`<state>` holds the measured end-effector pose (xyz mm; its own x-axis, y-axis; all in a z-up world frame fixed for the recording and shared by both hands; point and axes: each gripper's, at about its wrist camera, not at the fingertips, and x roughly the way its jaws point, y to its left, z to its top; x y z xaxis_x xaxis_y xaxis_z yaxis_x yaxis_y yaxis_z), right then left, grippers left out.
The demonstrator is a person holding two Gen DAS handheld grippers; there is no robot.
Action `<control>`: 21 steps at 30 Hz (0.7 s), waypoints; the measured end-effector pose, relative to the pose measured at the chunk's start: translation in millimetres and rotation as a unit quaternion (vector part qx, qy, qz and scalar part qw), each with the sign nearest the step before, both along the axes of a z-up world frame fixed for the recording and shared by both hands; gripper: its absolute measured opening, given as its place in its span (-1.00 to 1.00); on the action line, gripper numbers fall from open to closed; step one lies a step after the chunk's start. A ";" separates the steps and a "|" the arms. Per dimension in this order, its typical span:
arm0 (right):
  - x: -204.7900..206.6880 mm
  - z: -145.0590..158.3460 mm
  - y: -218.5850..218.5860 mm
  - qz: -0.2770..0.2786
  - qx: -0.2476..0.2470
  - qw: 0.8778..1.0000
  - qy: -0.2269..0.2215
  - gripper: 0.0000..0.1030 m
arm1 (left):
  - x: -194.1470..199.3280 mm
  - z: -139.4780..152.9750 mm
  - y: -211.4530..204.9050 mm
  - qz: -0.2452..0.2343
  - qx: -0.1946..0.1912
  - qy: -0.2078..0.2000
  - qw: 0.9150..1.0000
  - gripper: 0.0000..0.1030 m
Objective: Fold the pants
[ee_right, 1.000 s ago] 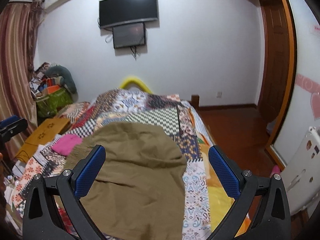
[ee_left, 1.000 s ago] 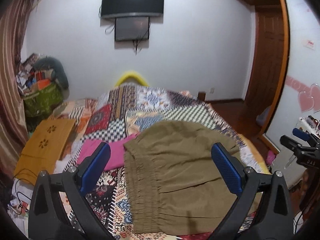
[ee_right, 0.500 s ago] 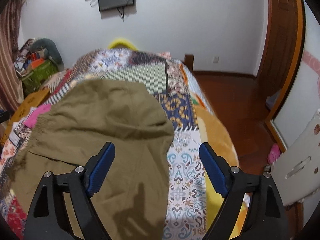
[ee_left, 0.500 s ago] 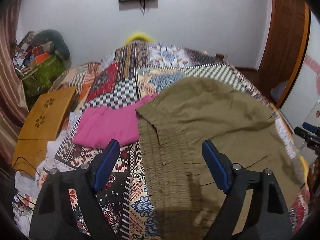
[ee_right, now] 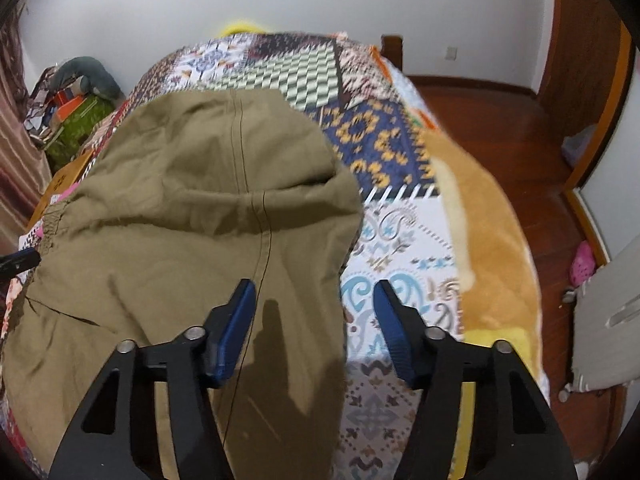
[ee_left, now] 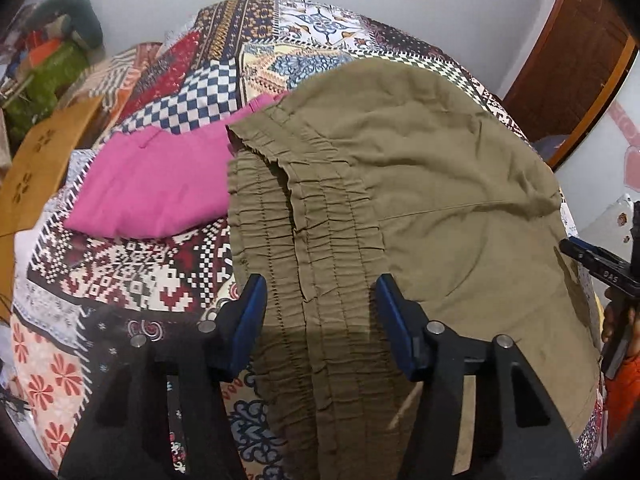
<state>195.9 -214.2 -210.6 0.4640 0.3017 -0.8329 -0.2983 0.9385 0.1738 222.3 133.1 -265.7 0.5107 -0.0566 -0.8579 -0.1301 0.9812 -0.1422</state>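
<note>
Olive-brown pants (ee_left: 420,184) lie spread on a patchwork bedspread (ee_left: 192,88), the gathered elastic waistband (ee_left: 304,240) to the left. My left gripper (ee_left: 320,312) is open, low over the waistband, one finger on each side of it. In the right wrist view the pants (ee_right: 192,208) show their folded leg end. My right gripper (ee_right: 314,312) is open, straddling the pants' right edge just above the cloth. The right gripper also shows at the left view's right edge (ee_left: 600,272).
A folded pink garment (ee_left: 160,184) lies left of the waistband. A wooden lap tray (ee_left: 36,160) and a pile of bags (ee_left: 52,60) sit at the bed's left. Wood floor (ee_right: 500,128), a door and a pink shoe (ee_right: 582,268) lie to the right.
Both grippers have dropped and tilted down toward the pants. Their jaws have narrowed from wide open. The left now frames the waistband, the right the leg-end edge.
</note>
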 end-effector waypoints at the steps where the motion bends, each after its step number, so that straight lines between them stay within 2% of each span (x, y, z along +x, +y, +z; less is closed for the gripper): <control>1: 0.4 -2.5 0.7 0.003 0.000 1.000 0.003 -0.05 | -0.3 0.0 0.6 -0.001 -0.003 -0.001 1.000 0.10; 3: -0.2 -4.8 2.8 0.009 -0.006 1.000 0.000 -0.05 | 0.3 -0.4 1.8 -0.004 -0.011 -0.001 1.000 0.10; 4: -0.5 -4.8 3.6 0.012 -0.011 1.000 -0.002 -0.13 | 0.3 -0.3 1.8 -0.006 -0.013 -0.001 1.000 0.08; 5: -0.5 -4.4 4.5 0.015 -0.016 1.000 -0.003 -0.30 | 0.0 0.2 1.0 -0.010 -0.016 -0.003 1.000 0.02; 6: -0.2 -4.3 5.2 0.020 -0.017 1.000 -0.002 -0.40 | 0.2 0.6 -0.4 -0.018 -0.022 -0.003 1.000 -0.29; 8: 1.1 -5.1 7.2 0.025 -0.023 0.999 -0.002 -0.65 | 1.1 0.7 -4.9 -0.024 -0.011 0.000 1.000 -0.37; 10: 0.2 -5.6 8.9 0.029 -0.037 0.999 -0.009 -0.75 | 1.5 0.9 -7.0 -0.028 -0.002 0.001 1.000 -0.42; 11: -0.8 -5.7 9.2 0.032 -0.041 0.999 -0.011 -0.78 | 1.8 0.8 -6.4 -0.027 0.002 0.002 1.000 -0.46; 13: -4.0 -5.9 8.3 0.034 -0.044 0.998 -0.012 -0.80 | 2.4 0.6 -2.7 -0.020 0.004 0.004 1.000 -0.73; 14: -4.4 -5.6 8.7 0.035 -0.046 0.998 -0.012 -0.82 | 2.5 0.4 0.9 -0.014 0.005 0.006 1.000 -0.77; 21: -12.7 -2.5 12.9 0.047 -0.067 0.997 -0.014 -0.86 | 1.8 0.4 7.8 -0.021 -0.010 0.009 1.000 -0.86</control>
